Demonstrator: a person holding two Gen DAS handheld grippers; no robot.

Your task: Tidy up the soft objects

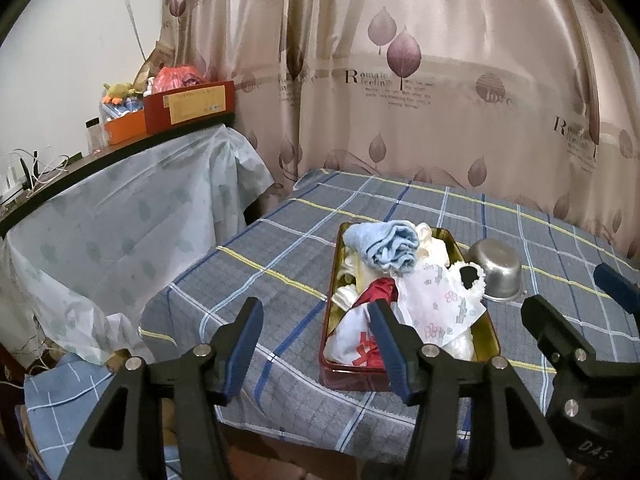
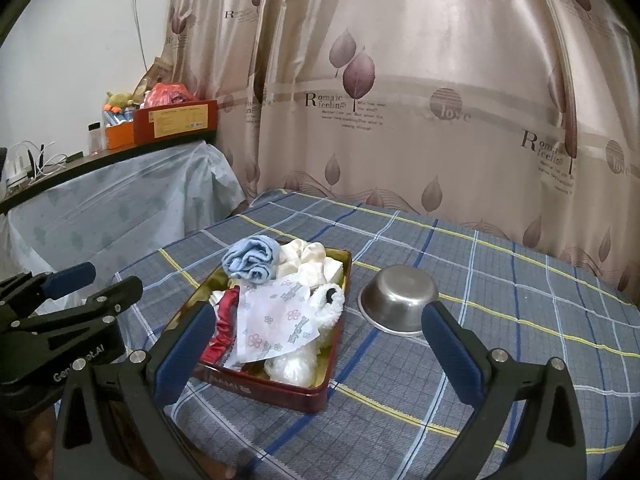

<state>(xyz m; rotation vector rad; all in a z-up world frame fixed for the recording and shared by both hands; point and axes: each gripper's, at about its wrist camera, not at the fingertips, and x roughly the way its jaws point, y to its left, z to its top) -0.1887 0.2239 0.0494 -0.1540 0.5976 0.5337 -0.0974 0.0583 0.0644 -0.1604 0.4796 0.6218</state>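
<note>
A red tin [image 1: 490, 336] with a gold inside lies on the plaid tablecloth, full of soft things. A rolled blue towel [image 1: 384, 246] sits at its far end. Nearer lie a white floral cloth [image 1: 440, 300], a red-and-white cloth [image 1: 360, 344] and a white plush [image 1: 474, 276]. My left gripper [image 1: 314, 312] stands open just before the tin's near left corner, holding nothing. My right gripper [image 2: 318, 316] is open in front of the tin [image 2: 260, 386], with the towel [image 2: 252, 258] and plush [image 2: 330, 300] beyond and nothing between its pads. Each gripper shows in the other's view.
An upturned steel bowl [image 2: 400, 296] rests right of the tin. A leaf-print curtain [image 2: 400, 140] hangs behind the table. To the left, a plastic-draped shelf [image 1: 120, 216] carries a red box [image 1: 188, 104], an orange box and cables. The table's near edge drops off below the grippers.
</note>
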